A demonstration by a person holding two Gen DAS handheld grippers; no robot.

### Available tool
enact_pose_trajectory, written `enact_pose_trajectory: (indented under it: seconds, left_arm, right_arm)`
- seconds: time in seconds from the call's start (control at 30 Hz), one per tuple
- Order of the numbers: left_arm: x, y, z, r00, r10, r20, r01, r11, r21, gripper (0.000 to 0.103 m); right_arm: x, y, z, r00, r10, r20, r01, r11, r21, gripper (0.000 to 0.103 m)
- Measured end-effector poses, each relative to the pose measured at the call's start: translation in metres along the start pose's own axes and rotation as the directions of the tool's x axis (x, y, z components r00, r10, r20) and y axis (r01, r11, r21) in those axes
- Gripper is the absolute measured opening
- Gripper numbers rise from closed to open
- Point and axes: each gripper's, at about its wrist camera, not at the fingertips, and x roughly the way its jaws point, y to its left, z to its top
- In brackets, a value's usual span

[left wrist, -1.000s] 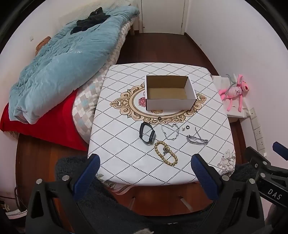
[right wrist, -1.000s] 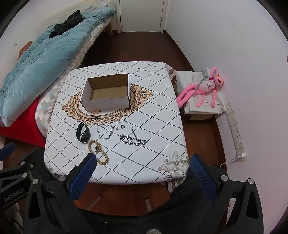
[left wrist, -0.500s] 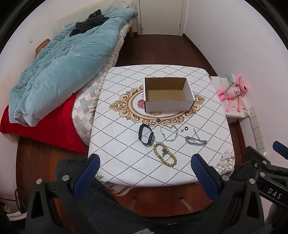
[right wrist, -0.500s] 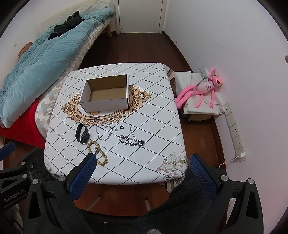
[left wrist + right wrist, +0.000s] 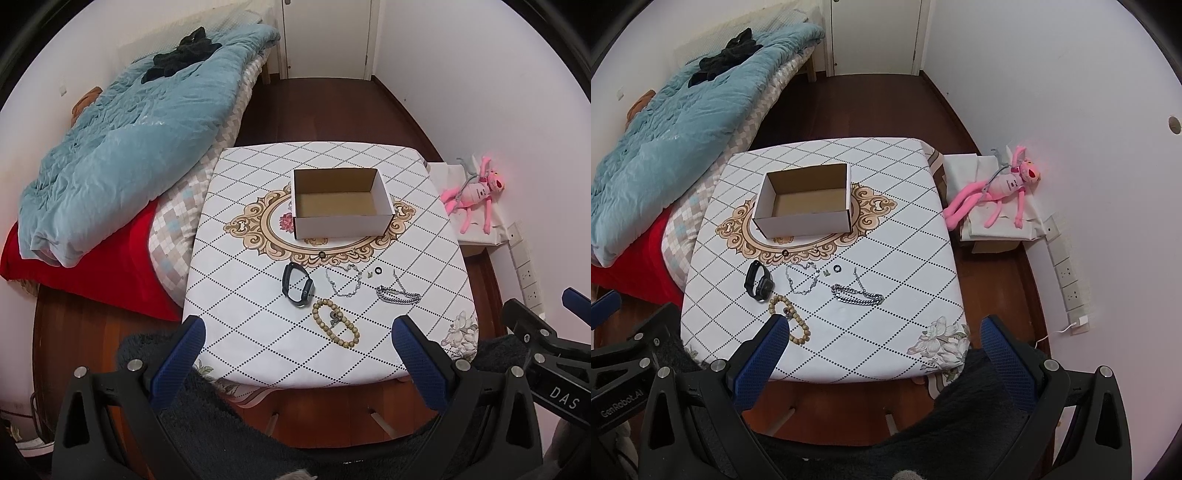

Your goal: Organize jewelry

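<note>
From the left wrist view, the left gripper (image 5: pixel 295 334) stands wide open and empty at the bottom of the frame, held back from the near edge of the bench (image 5: pixel 424 177). At centre frame sits an open cardboard box (image 5: pixel 341 223) with nothing visible inside, and all the jewelry lies loose below it: a black watch (image 5: pixel 297 285) left of centre, a wooden bead bracelet (image 5: pixel 335 328) just below it, a thin silver chain (image 5: pixel 343 280) in the middle, a heavier silver link bracelet (image 5: pixel 398 294) to the right, and a small dark ring (image 5: pixel 377 271) between the two chains. The beads look stiff enough to pinch across one strand; the thin chain is limp, light and likely to slip or tangle, so gathering it where its loops bunch seems safest. From the right wrist view, the right gripper (image 5: pixel 882 332) is likewise spread open and holding nothing, low in the frame over the bench's near edge, its left finger overlapping the bead bracelet (image 5: pixel 790 319) in the picture. The link bracelet (image 5: pixel 857 295) lies nearest its line, just above centre; it appears heavy and flexible, best taken across its doubled middle. The watch (image 5: pixel 759 283) has a firm band that should grip easily. The ring (image 5: pixel 837 268) is tiny and flat, probably the hardest pick. The box (image 5: pixel 805 218) stands in the upper middle.
</note>
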Motion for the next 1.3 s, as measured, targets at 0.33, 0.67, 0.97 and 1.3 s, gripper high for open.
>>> enact_pose_trajectory:
  seconds: [0.33, 0.67, 0.97, 1.3]
  left_arm:
    - [-0.005, 0.000, 0.003, 1.000, -0.004, 0.008, 0.004, 1.000, -0.002, 0.103]
    - [-0.007, -0.002, 0.004, 1.000, -0.004, 0.014, 0.004, 1.000, 0.002, 0.103]
    - [-0.009, -0.002, 0.004, 1.000, -0.006, 0.015, 0.006, 1.000, 0.006, 0.103]
    - [-0.011, -0.003, 0.002, 1.000, -0.011, 0.016, 0.011, 1.000, 0.007, 0.103]
  right_arm:
    - [-0.008, -0.001, -0.001, 1.000, -0.009, 0.017, 0.009, 1.000, 0.004, 0.103]
    - [-0.011, -0.002, -0.001, 1.000, -0.013, 0.020, 0.013, 1.000, 0.011, 0.103]
    - [-0.011, -0.005, -0.002, 1.000, -0.014, 0.021, 0.013, 1.000, 0.015, 0.103]
    - [-0.012, -0.006, -0.003, 1.000, -0.016, 0.021, 0.016, 1.000, 0.016, 0.103]
